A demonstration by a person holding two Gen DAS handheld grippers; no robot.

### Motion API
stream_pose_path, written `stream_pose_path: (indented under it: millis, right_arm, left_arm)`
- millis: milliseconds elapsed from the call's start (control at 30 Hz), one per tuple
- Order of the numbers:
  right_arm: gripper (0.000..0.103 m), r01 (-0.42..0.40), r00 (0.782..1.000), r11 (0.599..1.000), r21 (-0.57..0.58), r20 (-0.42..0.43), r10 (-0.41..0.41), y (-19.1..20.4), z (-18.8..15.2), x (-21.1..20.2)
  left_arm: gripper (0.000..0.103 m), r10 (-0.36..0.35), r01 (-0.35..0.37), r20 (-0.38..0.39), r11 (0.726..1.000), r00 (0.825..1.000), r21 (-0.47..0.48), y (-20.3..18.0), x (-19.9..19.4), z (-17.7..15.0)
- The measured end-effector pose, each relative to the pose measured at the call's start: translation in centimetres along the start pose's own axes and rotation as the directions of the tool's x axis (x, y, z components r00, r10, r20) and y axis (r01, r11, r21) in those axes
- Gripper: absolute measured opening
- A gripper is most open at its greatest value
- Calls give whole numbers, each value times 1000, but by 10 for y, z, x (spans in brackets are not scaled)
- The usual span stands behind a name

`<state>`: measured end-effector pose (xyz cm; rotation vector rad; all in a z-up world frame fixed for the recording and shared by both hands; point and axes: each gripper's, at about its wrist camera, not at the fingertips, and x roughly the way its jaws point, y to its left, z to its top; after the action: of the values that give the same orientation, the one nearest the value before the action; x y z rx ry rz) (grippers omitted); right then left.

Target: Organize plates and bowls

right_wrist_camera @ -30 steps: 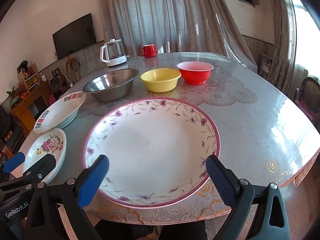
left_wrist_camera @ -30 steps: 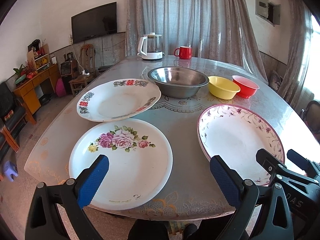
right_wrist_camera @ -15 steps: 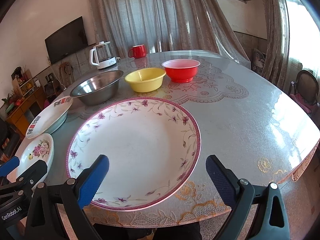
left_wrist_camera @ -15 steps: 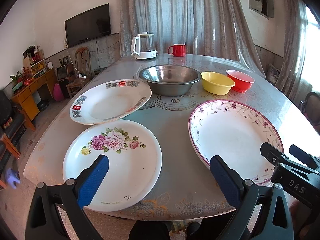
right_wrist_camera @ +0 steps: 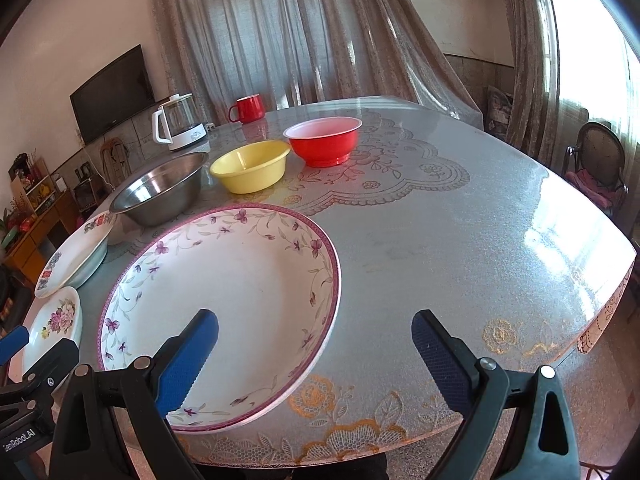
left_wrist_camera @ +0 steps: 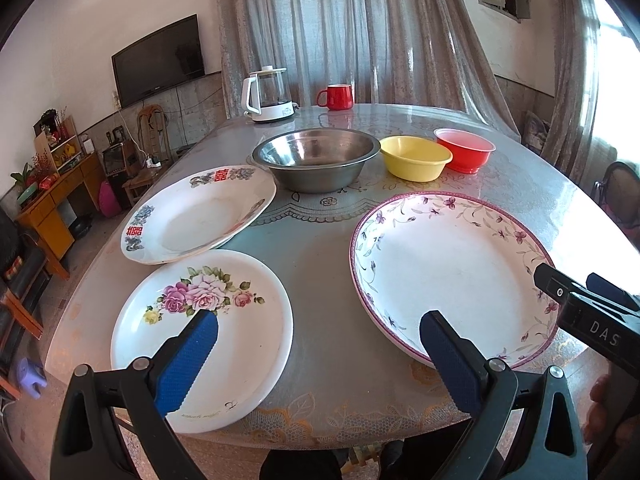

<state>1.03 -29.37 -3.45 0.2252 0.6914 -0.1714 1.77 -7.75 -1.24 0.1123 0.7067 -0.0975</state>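
While both the left tool (left_wrist_camera: 318, 338) and right tool (right_wrist_camera: 314, 338) hang wide open and empty at the desk's (right_wrist_camera: 460, 240) near edge, three plates (left_wrist_camera: 452, 272) and three bowls (left_wrist_camera: 316, 158) lie separate, so stacking seems not yet begun.

The left gripper's (left_wrist_camera: 320, 354) blue pad (left_wrist_camera: 188, 364) hides part of the rose plate (left_wrist_camera: 224, 344). Left of the right gripper (right_wrist_camera: 314, 356), that plate (right_wrist_camera: 52, 320) is cut off behind black gripper parts.
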Motion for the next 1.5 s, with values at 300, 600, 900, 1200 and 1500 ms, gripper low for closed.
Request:
stream_pose_path:
  millis: [300,600,900,1200,1500]
  right_arm:
    - [91,-10,1000,1000,26,-15,10,-19,4,6]
    - [77,-26,999,1000,9,-19,26,-21,3,9]
    - [52,-41,998,999,-4,-57,41,-21,1,20]
    - [36,-67,994,997,-37,-86,64,-11,1,29]
    - [36,-113,989,989,-96,-107,103,0,2,32]
  left_arm:
    - [101,-30,30,-2,999,1000,40,-11,4,6]
    - [101,-83,84,-15,993,996,84,-25,10,14]
    - [86,-163,168,-44,977,986,130,-36,26,26]
    - [47,-299,308,-149,951,943,42,-18,61,51]
    - [47,-304,310,-241,951,922,-11,-4,98,62]
